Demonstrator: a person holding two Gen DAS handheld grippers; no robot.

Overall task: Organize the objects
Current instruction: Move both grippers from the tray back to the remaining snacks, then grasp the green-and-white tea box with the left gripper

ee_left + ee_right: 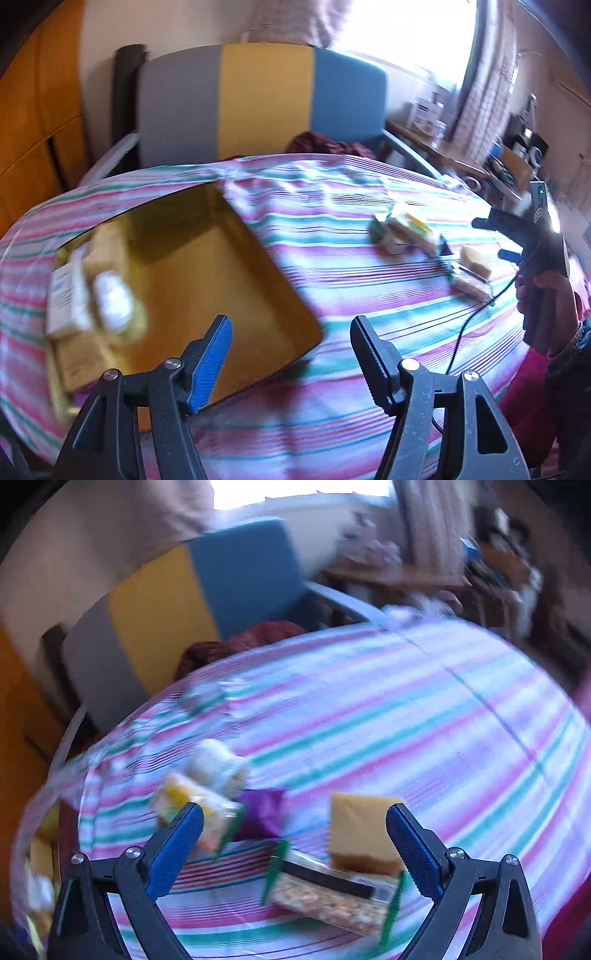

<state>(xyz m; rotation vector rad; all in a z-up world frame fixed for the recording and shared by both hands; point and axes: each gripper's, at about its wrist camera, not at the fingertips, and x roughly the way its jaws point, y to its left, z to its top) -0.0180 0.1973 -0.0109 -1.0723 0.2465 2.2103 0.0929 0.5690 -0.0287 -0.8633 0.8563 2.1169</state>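
Snack bar pack [332, 897] sits on the striped tablecloth [424, 716], right under the wide-open, empty right gripper [295, 834].

Looks light and crinkly, probably slippery film with brittle stuff inside, so I'd pinch across the narrow middle, gently. Yellow sponge [360, 830] touching it should be soft and squashy. Left gripper [291, 343] also open, holding nothing, over the yellow tray's [207, 266] near corner; tray holds a white box [62, 295] and a whitish wrapped bundle [112, 301], too blurry to identify.

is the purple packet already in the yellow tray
No, the purple packet lies on the striped cloth among the snack packs, outside the yellow tray.
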